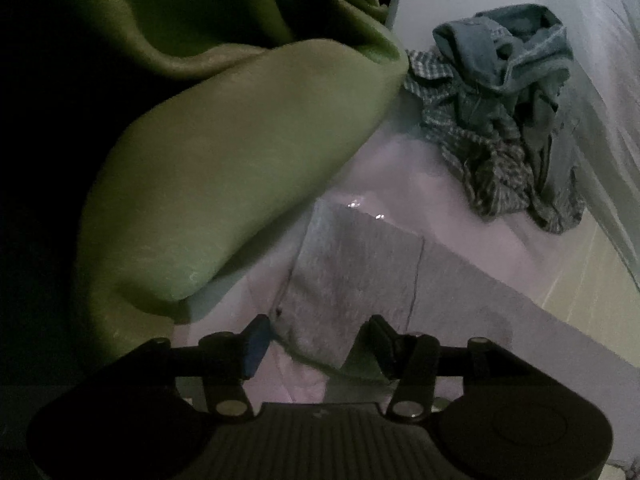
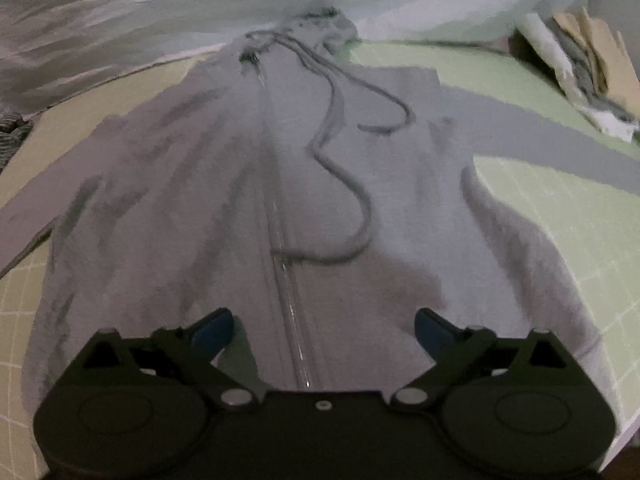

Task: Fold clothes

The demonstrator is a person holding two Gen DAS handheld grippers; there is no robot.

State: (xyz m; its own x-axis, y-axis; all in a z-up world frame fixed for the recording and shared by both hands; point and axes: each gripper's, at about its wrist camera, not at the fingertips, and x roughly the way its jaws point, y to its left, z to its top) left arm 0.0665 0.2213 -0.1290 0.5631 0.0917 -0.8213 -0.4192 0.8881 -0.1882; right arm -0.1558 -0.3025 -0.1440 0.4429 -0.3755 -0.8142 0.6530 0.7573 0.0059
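Observation:
A grey zip hoodie lies flat, front up, on a green grid mat, hood at the far end. Its zipper runs down the middle and a drawstring snakes across the chest. My right gripper hovers wide open over the near hem, one finger on each side of the zipper, nothing pinched. In the left wrist view the end of a grey sleeve lies between the fingers of my left gripper. Its jaws stand apart and the pads do not press on the cloth.
A green curtain hangs close on the left of the left gripper. A crumpled pile of checked and blue clothes sits further back. Pale bedding borders the mat's far side. A stack of cloth and paper lies at the back right.

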